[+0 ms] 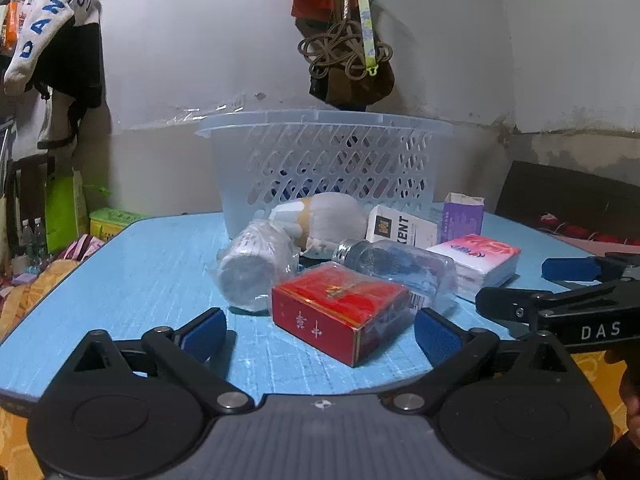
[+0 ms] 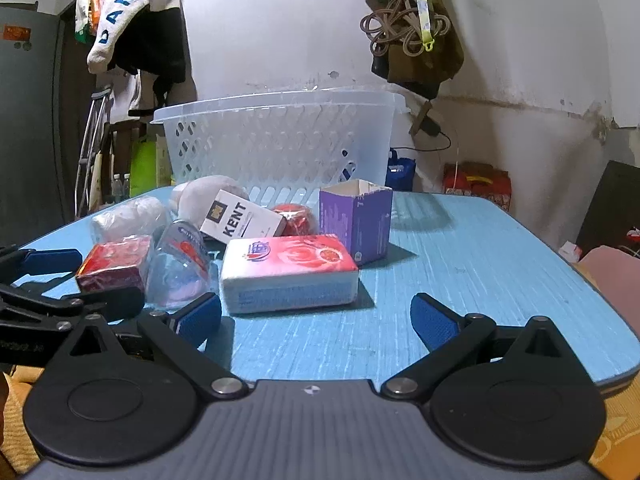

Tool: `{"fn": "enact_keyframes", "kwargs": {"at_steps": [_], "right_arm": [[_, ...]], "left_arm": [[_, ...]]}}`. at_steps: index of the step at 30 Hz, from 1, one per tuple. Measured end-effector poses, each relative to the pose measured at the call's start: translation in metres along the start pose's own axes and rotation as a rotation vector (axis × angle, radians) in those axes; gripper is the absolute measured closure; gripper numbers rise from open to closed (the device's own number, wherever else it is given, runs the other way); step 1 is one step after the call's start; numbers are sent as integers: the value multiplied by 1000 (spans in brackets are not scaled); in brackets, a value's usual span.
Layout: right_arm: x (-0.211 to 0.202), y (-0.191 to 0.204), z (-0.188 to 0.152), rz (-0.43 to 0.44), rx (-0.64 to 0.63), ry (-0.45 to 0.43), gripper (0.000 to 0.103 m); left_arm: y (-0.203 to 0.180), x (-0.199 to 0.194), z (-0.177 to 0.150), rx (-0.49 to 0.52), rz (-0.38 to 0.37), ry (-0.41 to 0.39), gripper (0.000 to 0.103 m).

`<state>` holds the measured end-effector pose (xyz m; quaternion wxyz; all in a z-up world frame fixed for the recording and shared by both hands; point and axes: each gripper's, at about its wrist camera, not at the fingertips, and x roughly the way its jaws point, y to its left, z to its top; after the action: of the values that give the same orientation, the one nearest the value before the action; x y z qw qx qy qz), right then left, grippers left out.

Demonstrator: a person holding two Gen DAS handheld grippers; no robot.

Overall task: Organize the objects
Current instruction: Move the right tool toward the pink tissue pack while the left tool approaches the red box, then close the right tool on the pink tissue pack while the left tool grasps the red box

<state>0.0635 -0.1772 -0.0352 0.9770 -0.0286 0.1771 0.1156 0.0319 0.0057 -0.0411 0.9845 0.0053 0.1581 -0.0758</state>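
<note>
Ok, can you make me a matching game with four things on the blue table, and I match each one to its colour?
Things:
1. basket
2. open carton
3. tissue pack
4. Kent box

Colours:
A. pink and white
B. purple
C. see-through white
D. white with black letters

Pairs: 1-C, 2-B, 3-A, 4-D

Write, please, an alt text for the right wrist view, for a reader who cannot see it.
The open right tool hovers over a blue table, just before a pink tissue pack. Behind the pack lie a KENT box, a purple carton, a clear bottle and a red box, with a white basket at the back.
</note>
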Motion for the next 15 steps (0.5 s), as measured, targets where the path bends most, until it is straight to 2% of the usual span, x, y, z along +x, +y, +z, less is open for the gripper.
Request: {"fn": "enact_keyframes", "kwargs": {"at_steps": [7, 15], "right_arm": [[5, -3, -13, 38, -16, -111, 0], [12, -2, -21, 39, -20, -205, 0]], "left_arm": [[8, 10, -7, 12, -36, -71, 0], [8, 17, -11, 8, -23, -124, 0]]}}
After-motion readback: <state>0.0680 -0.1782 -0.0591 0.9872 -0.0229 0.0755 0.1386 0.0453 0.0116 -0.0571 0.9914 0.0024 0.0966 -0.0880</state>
